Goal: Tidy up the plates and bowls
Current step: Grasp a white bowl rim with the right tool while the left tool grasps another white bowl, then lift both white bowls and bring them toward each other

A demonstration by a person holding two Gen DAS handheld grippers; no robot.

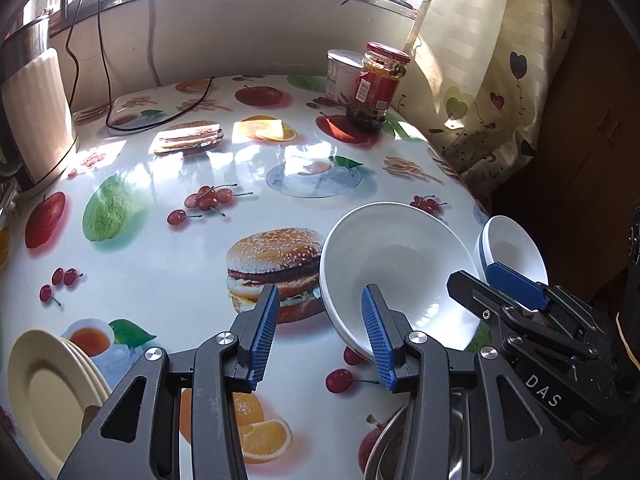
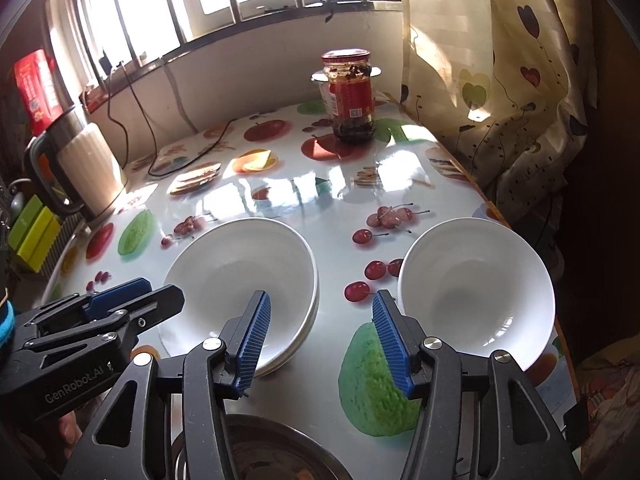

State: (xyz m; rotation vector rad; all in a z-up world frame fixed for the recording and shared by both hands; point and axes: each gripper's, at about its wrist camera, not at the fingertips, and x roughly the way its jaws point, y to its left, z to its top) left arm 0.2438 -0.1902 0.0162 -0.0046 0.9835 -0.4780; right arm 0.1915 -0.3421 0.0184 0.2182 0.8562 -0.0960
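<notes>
A stack of white bowls sits on the fruit-print table; it also shows in the right wrist view. A single white bowl sits to its right near the table edge, also in the left wrist view. My left gripper is open, its right finger over the stack's near rim. My right gripper is open and empty over the table between the two. Cream plates are stacked at the near left. A steel bowl lies below the grippers.
A red-lidded jar and a white tub stand at the far right. An electric kettle with its cable stands at the far left. A curtain hangs along the right table edge.
</notes>
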